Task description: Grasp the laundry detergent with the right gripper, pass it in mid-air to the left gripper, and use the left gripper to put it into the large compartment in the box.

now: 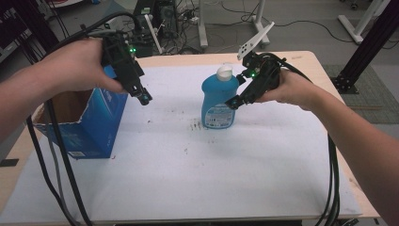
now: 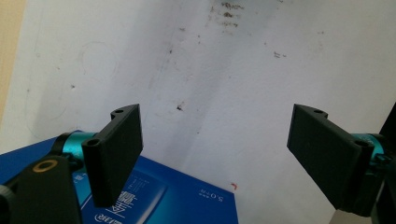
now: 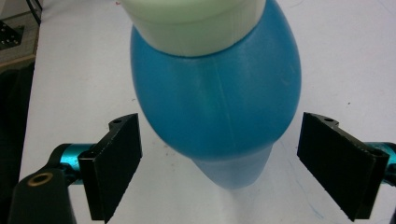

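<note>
Between the spread jaws of our right tool (image 1: 234, 102) stands the blue bottle (image 1: 218, 99), upright on the white sheet (image 1: 188, 179) that covers the worktop (image 1: 306, 59). In the right gripper view the jaws are wide apart, one on each side of the bottle's (image 3: 215, 107) rounded body, with a gap left on both sides; neither jaw touches it, and the pale cap (image 3: 191, 21) sits just ahead of and above them. From the high view, the tool's tip is level with the bottle's label and just beside its right flank.

Our left tool (image 1: 142, 95) hangs over the sheet, well apart from the bottle, jaws also fully spread and holding nothing. Below and behind its left jaw lies the open blue carton (image 1: 91, 125), whose printed side (image 2: 154, 196) shows under the jaws in the left gripper view. Ahead of that tool the sheet (image 2: 224, 70) is marked with small dark specks.
</note>
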`<action>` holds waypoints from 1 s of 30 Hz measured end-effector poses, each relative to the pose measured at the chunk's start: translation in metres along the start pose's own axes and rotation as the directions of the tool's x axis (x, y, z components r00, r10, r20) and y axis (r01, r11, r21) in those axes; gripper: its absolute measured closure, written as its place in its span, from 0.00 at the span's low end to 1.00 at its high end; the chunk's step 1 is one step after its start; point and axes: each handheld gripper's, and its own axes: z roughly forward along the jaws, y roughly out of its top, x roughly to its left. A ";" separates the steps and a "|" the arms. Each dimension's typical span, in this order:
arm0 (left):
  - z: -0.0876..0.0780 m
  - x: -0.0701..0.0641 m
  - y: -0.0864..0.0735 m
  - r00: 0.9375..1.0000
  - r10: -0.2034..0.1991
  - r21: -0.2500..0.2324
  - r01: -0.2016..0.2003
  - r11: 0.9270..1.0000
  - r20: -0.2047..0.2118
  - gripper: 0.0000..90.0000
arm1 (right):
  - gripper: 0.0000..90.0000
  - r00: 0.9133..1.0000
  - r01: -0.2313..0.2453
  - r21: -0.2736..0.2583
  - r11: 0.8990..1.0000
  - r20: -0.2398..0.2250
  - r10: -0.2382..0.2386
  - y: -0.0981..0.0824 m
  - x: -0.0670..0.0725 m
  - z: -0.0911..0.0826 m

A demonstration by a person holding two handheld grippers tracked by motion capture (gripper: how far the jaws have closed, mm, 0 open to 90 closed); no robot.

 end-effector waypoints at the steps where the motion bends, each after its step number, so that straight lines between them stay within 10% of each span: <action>1: 0.000 0.000 0.000 1.000 0.001 0.000 -0.001 1.000 0.000 0.20 | 0.15 1.000 0.000 0.003 1.000 0.000 0.000 0.000 0.000 0.001; 30: 0.000 -0.001 0.000 1.000 0.000 0.006 0.000 1.000 0.000 0.20 | 0.36 0.992 0.126 0.008 0.992 -0.011 -0.126 -0.001 -0.001 0.018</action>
